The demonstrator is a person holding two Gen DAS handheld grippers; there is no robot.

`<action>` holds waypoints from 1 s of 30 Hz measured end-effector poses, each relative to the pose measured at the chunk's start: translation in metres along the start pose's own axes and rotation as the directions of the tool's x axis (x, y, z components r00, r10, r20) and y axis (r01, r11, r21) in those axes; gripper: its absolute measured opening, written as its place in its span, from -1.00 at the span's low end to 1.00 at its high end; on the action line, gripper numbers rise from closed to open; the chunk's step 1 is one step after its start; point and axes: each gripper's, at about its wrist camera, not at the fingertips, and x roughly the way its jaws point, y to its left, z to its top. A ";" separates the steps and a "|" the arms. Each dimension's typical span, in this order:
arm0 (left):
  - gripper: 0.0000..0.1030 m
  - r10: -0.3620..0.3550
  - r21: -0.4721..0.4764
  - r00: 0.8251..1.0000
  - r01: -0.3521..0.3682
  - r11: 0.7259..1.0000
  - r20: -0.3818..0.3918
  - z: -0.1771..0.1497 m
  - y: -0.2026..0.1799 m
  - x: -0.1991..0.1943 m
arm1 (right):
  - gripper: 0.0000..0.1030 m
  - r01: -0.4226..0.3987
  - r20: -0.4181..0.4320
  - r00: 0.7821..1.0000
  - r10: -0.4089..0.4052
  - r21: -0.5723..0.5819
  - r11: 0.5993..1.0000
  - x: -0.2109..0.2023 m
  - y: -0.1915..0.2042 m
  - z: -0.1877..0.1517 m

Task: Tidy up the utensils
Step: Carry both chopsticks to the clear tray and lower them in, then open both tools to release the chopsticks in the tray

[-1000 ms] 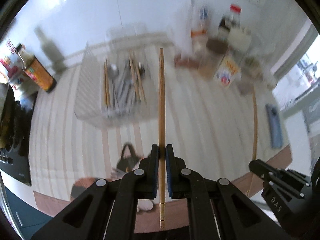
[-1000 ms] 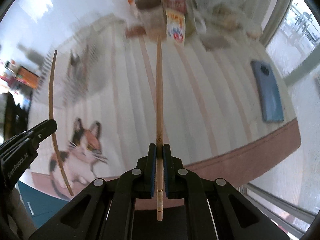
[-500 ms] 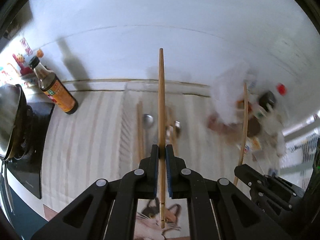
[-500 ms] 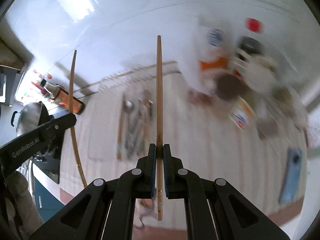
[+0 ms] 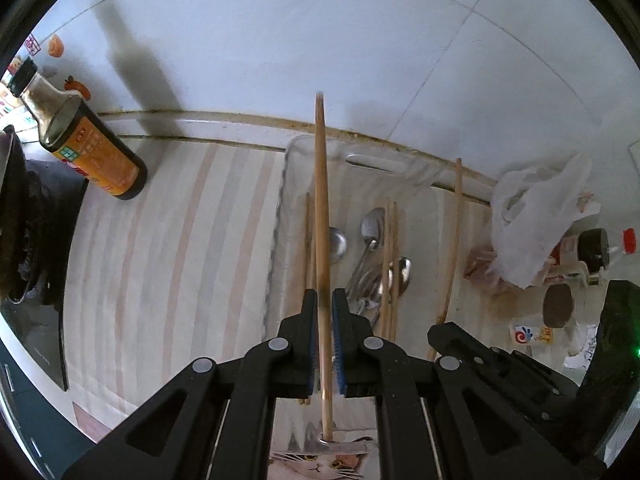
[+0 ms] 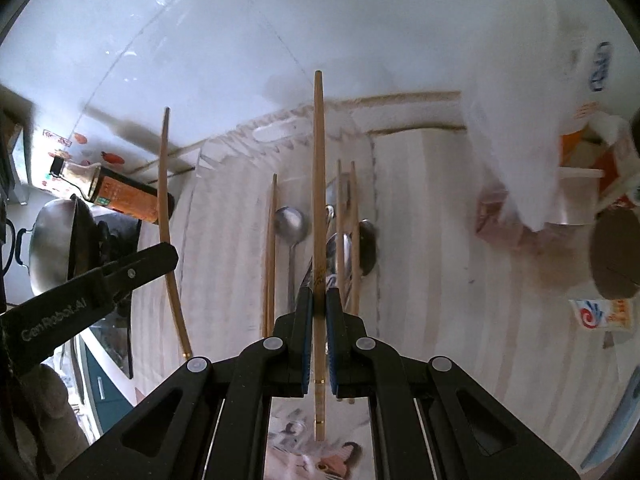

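Note:
My left gripper (image 5: 325,296) holds a wooden chopstick (image 5: 321,200) upright along its fingers, right above the clear plastic tray (image 5: 280,216); its jaws are opening slightly while the stick still sits between the pads. My right gripper (image 6: 319,292) is shut on a second chopstick (image 6: 319,180) over the same tray (image 6: 280,133). Metal spoons (image 5: 372,228) and several chopsticks (image 5: 390,260) lie in the tray. Each gripper shows in the other's view: the right one (image 5: 440,330) at the tray's right side, the left one (image 6: 160,256) at its left.
A soy sauce bottle (image 5: 92,148) stands left of the tray by the wall. A dark stove (image 5: 32,240) with a wok (image 6: 52,248) lies further left. A white plastic bag (image 5: 536,216) and jars (image 5: 556,304) crowd the right. A cat-print mat (image 5: 320,460) lies in front.
Both grippers have carried their chopsticks away from the counter's front edge toward the wall, and both now hang over the tray. The wrists have rolled a little.

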 end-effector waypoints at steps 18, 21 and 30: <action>0.83 0.235 -0.029 0.952 -0.234 0.972 0.198 -0.032 0.030 -0.022 | -0.34 0.141 0.027 0.990 -0.140 -0.063 0.988 -0.005 0.003 -0.022; 0.94 0.255 -0.029 0.942 -0.255 0.967 0.217 -0.044 0.033 -0.020 | -0.23 0.206 0.067 0.977 -0.200 -0.090 0.974 -0.015 0.004 -0.031; 1.00 0.280 -0.022 0.922 -0.285 0.958 0.267 -0.078 0.027 -0.026 | 0.46 0.344 0.164 0.932 -0.324 -0.116 0.932 -0.040 -0.002 -0.056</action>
